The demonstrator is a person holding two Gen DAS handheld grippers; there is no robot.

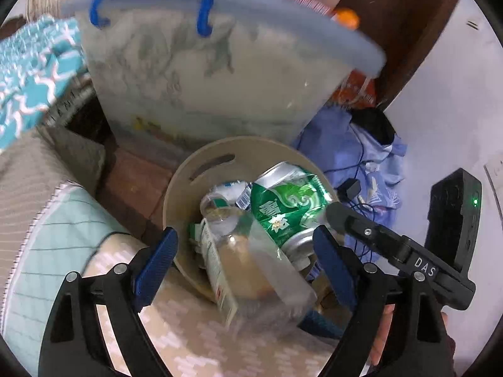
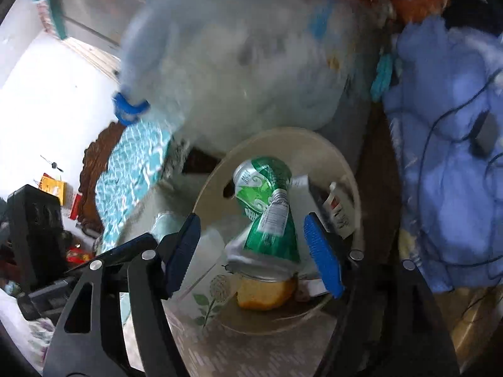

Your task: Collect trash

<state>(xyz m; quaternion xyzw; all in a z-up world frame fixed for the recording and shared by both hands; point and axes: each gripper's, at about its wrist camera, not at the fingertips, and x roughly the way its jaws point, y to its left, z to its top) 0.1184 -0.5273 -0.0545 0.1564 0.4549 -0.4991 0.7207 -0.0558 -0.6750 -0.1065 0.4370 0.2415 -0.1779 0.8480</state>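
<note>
A round beige bin (image 1: 201,169) holds trash: a crushed green can (image 1: 283,207), a clear plastic bottle (image 1: 251,267) and scraps. My left gripper (image 1: 245,260) is open above the bin, and the bottle lies loose between its blue pads. In the right wrist view the bin (image 2: 314,144) shows the green can (image 2: 261,182), a green wrapper (image 2: 270,232), a white tube (image 2: 339,210) and a glass jar with yellow content (image 2: 267,289). My right gripper (image 2: 254,251) is open over the bin, its pads either side of the wrapper without touching. The right gripper's body (image 1: 393,245) crosses the left wrist view.
A translucent storage box with blue handle (image 1: 204,72) stands behind the bin. A teal patterned cloth (image 1: 28,75) lies left. Blue clothing with cables (image 1: 371,169) lies right. A patterned cushion (image 1: 176,339) is under the bin's near side.
</note>
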